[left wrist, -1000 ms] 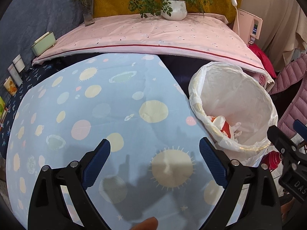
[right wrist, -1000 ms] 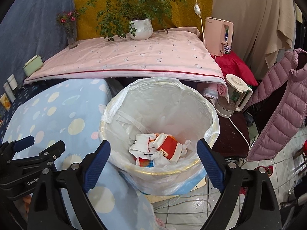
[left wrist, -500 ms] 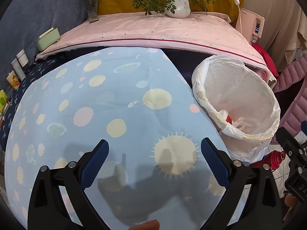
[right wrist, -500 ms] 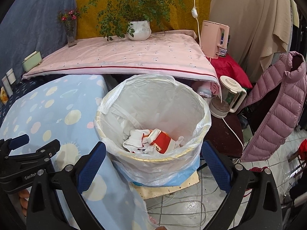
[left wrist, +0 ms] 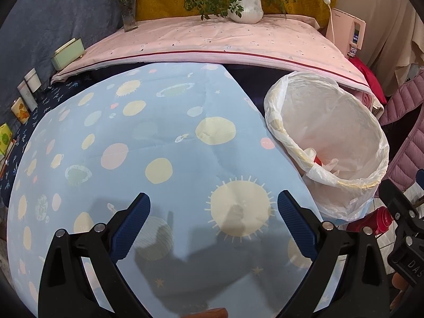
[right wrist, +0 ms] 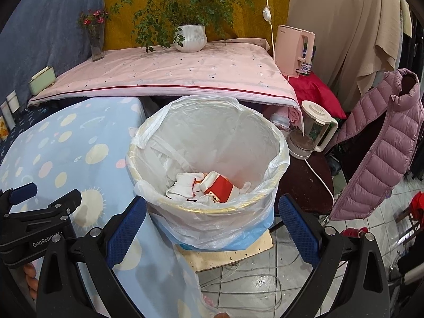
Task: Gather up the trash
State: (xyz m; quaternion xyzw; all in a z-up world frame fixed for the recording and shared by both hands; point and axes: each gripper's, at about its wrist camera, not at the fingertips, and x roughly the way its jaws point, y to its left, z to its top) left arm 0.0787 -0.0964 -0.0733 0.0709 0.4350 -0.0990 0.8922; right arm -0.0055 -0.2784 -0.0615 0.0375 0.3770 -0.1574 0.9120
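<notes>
Both wide-open, empty claws farther back, left claw over planet-print tablecloth, right claw before lined bin

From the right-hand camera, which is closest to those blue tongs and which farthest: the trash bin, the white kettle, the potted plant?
1. Trash bin, directly ahead of the right tongs, its near rim between the open tips.
2. White kettle, beyond the bin, to the right.
3. Potted plant, at the back on the pink-covered surface.
</notes>
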